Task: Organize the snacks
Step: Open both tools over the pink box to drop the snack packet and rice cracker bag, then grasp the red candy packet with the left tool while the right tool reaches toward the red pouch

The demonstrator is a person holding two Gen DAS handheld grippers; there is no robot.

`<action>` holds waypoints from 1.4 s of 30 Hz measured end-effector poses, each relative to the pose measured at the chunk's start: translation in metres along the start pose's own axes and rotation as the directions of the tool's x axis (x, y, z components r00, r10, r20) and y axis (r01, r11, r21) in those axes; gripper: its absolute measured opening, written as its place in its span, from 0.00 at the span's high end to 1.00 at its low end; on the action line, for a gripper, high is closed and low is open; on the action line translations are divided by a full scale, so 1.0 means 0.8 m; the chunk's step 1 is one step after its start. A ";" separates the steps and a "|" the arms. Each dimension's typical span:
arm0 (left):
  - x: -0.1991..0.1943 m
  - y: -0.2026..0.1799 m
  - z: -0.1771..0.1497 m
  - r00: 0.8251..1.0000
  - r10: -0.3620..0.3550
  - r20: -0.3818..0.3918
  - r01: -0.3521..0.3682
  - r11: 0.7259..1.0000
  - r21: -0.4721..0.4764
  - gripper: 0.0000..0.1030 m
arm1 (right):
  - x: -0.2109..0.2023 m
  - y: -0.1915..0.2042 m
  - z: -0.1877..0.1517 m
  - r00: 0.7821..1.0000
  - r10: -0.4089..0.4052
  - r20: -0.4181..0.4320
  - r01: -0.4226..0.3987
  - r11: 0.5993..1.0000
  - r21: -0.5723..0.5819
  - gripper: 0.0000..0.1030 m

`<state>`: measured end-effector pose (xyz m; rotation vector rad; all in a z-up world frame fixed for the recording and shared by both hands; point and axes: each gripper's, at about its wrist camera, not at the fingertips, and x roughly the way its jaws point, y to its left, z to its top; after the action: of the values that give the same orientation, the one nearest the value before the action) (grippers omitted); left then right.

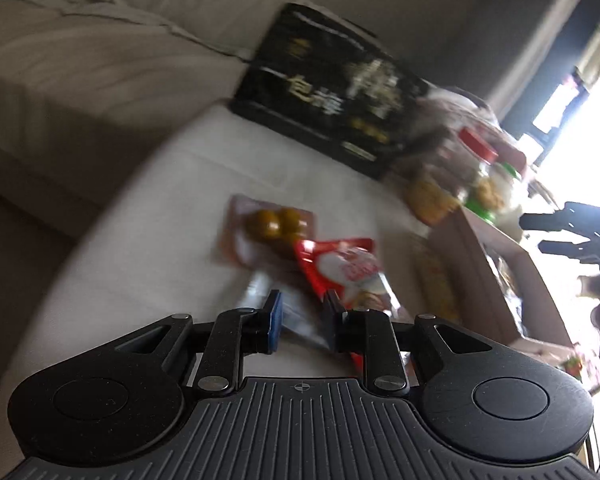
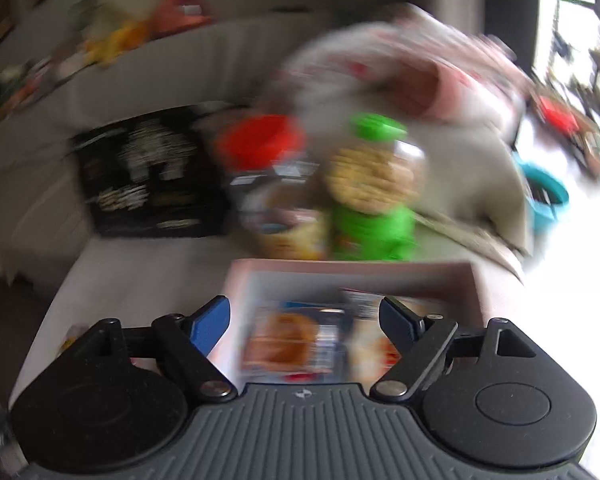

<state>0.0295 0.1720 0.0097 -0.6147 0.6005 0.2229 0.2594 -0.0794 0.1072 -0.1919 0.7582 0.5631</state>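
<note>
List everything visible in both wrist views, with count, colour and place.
Black printed snack box: one, leaning against the grey sofa back.
Red-lidded clear jar: one, beside the black box.
Green-lidded clear jar: one, behind the carton.
Open cardboard carton: one, brown, holding blurred packets.
Clear packet of brown balls: one, on the cushion.
Red-and-white snack pouch: one, by the left claw.
Left claw: narrow gap, grip unclear.
Right claw: open, above the carton.
</note>
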 end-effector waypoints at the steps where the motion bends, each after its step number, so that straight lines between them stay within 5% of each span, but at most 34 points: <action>1: -0.003 0.004 0.000 1.000 -0.001 0.002 0.001 1.000 -0.010 0.76 | -0.002 0.025 -0.005 1.000 0.005 0.020 -0.004 0.998 -0.057 0.19; 4: -0.006 0.012 0.003 1.000 -0.014 0.011 0.014 1.000 -0.026 0.76 | 0.002 0.098 -0.029 0.997 0.045 0.057 -0.031 0.975 -0.219 0.16; 7: -0.016 0.027 0.000 1.000 -0.015 0.021 0.016 0.999 -0.039 0.75 | 0.024 0.151 -0.051 0.990 0.141 -0.020 -0.140 0.941 -0.308 0.16; 11: -0.022 0.041 0.002 0.999 -0.009 0.033 0.010 0.998 -0.058 0.75 | 0.067 0.186 -0.064 0.978 0.177 -0.110 -0.202 0.933 -0.299 0.16; 16: -0.021 0.054 0.007 0.999 -0.021 0.033 0.024 0.996 -0.083 0.76 | 0.093 0.197 -0.046 0.975 0.190 -0.117 -0.213 0.949 -0.232 0.16; 20: -0.024 0.056 0.005 0.999 -0.008 0.045 0.012 0.997 -0.074 0.76 | 0.127 0.217 -0.026 0.947 0.253 -0.197 -0.281 0.951 -0.127 0.16; 22: -0.027 0.052 0.005 0.999 0.023 0.044 -0.022 0.999 -0.034 0.76 | 0.144 0.235 -0.028 0.937 0.244 -0.248 -0.285 0.948 -0.144 0.16; 25: -0.031 0.047 0.004 0.997 0.065 0.048 -0.066 0.998 0.022 0.76 | 0.150 0.261 -0.039 0.956 0.190 -0.225 -0.243 0.941 -0.235 0.16; 27: -0.033 0.049 0.003 0.997 0.065 0.043 -0.066 0.998 0.026 0.75 | 0.142 0.266 -0.044 0.954 0.206 -0.216 -0.258 0.933 -0.249 0.25; 28: -0.034 0.050 0.003 0.997 0.066 0.041 -0.067 0.997 0.025 0.75 | 0.136 0.267 -0.045 0.953 0.212 -0.218 -0.265 0.929 -0.257 0.38; 36: -0.049 0.065 0.001 0.996 0.079 0.048 -0.079 0.997 -0.009 0.75 | 0.078 0.259 -0.059 0.924 0.309 -0.226 -0.369 0.876 -0.310 0.41; 40: -0.053 0.067 0.002 0.997 0.064 0.051 -0.063 0.998 -0.023 0.75 | 0.030 0.251 -0.094 0.909 0.343 -0.235 -0.410 0.833 -0.372 0.63; 42: -0.052 0.063 0.004 0.998 0.050 0.049 -0.050 0.999 -0.018 0.75 | 0.007 0.243 -0.120 0.895 0.362 -0.259 -0.439 0.811 -0.385 0.64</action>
<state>-0.0212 0.2132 0.0120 -0.6089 0.5674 0.2894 0.0989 0.0511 0.0416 -0.5090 0.8405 1.1386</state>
